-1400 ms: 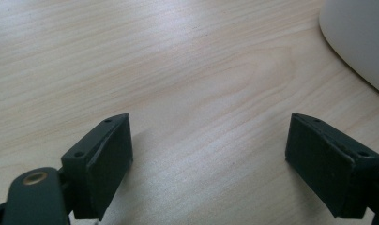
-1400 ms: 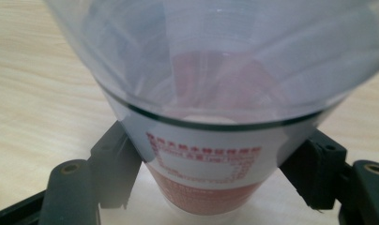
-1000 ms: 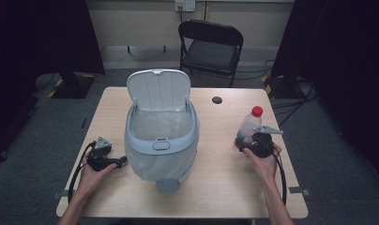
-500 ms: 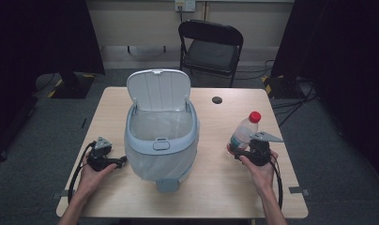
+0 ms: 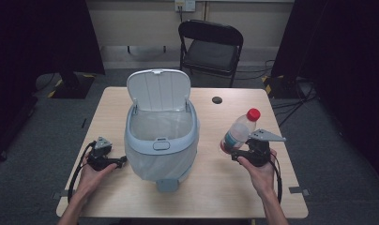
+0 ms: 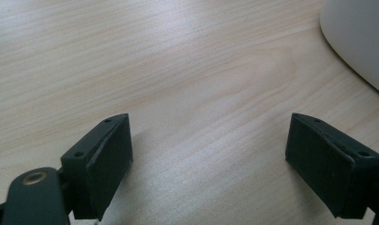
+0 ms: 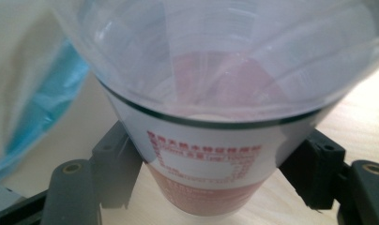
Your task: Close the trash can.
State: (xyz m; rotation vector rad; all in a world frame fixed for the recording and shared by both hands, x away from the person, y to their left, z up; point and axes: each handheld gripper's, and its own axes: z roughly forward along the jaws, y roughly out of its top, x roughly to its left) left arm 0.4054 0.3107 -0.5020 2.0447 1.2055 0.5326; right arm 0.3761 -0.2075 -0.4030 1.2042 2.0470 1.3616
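Note:
A clear plastic bottle (image 5: 238,132) with a red cap and a white and red label (image 7: 204,159) is held off the table, tilted with its cap up and to the right. My right gripper (image 5: 232,149) is shut on its lower body, a black jaw pressing each side. It hangs right of the pale blue bin (image 5: 162,140), whose white lid (image 5: 158,90) stands raised at the back and which is lined with a clear bag. My left gripper (image 5: 117,161) rests on the table left of the bin, its jaws (image 6: 208,161) wide apart over bare wood.
A small dark round thing (image 5: 217,100) lies on the wooden table (image 5: 216,197) behind the bottle. A black folding chair (image 5: 210,49) stands beyond the far edge. The bin's pale wall (image 6: 361,42) is close on the right in the left gripper view.
My right gripper has lifted the bottle off the table and carried it left toward the bin, tilting it. The left gripper has stayed put.

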